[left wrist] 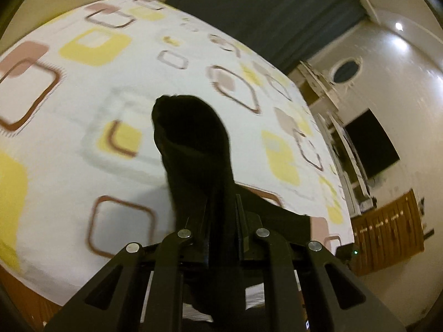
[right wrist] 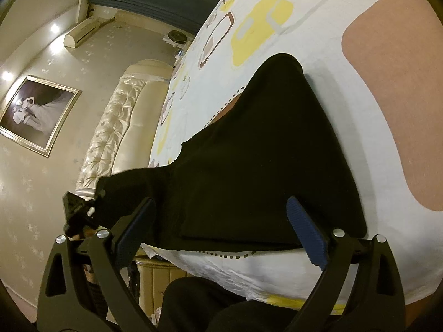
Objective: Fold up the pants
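Black pants (right wrist: 263, 171) spread flat on the near part of a bed, on a white sheet (right wrist: 318, 41) printed with yellow, brown and pink rounded squares. One corner pulled away to the left, lifted off the sheet. Left tongs (left wrist: 223, 193) clamped together on that black cloth, a bunched fold (left wrist: 191, 130) standing up past the tips, well clear of the sheet below. Right tongs (right wrist: 225, 222) spread wide apart over the near edge of the pants, blue pads (right wrist: 304, 229) either side of the cloth, not pressing it. Beyond the bed on the left, a cream padded headboard (right wrist: 110, 141), a framed picture (right wrist: 36, 116) on the wall. On the far right, a dark screen (left wrist: 371, 144) and a wooden cabinet (left wrist: 387, 227).
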`<state>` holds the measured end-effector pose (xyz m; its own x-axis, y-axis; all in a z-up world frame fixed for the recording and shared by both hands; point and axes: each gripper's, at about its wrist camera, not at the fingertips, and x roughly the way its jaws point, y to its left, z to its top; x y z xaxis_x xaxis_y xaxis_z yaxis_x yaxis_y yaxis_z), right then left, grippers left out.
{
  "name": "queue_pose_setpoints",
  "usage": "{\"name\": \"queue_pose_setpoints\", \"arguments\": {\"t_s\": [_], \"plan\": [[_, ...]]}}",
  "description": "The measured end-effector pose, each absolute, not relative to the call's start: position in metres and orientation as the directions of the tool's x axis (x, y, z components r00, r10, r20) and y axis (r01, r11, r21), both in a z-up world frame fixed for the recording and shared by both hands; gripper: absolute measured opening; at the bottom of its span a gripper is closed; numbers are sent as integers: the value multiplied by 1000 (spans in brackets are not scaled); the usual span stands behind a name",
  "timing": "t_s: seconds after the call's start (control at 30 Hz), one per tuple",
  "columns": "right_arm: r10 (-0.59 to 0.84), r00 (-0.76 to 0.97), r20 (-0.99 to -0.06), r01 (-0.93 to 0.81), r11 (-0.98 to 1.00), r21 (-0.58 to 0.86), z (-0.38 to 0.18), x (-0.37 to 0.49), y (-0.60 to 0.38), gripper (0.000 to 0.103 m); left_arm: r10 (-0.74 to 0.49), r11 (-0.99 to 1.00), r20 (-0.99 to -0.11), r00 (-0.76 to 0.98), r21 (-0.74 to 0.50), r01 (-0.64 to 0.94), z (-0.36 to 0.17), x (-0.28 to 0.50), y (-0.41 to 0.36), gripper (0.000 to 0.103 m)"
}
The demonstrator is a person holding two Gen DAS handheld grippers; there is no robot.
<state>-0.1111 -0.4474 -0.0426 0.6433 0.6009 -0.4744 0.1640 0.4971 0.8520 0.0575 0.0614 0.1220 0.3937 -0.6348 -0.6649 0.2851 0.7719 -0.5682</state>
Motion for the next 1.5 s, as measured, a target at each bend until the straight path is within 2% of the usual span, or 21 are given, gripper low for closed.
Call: {"name": "queue_pose_setpoints", "arguments": {"t_s": [0.27, 0.57, 0.93, 1.2, 1.3, 1.37, 1.47, 1.5], "plan": [[609, 652, -451, 154, 477, 865, -47, -112, -451, 96, -639, 754, -691, 338, -475, 455, 129, 33, -47, 13], [604, 669, -433, 153, 458, 876, -48, -115, -452, 96, -604, 741, -754, 259, -411, 531, 78, 4, -153, 13], [596, 681, -424, 151, 452, 879, -49, -119, -451, 96, -500, 789, -834, 231, -329, 520, 1, -15, -210, 14], [594, 682, -426, 150, 456, 877, -50, -120, -452, 96, -479, 791, -835, 269, -278, 546, -8, -22, -217, 16], [593, 683, -427, 150, 458, 876, -50, -120, -452, 96, -497, 782, -821, 281, -283, 555, -6, -27, -217, 29], [592, 684, -426, 150, 458, 876, -51, -120, -453, 96, -513, 772, -807, 293, -284, 569, 0, -33, -216, 51], [591, 684, -427, 149, 460, 875, -50, -120, -453, 96, -540, 751, -777, 323, -271, 603, 12, -48, -215, 68], [591, 683, -429, 149, 462, 874, -49, -120, -452, 96, -554, 738, -761, 337, -262, 623, 19, -56, -211, 71]]}}
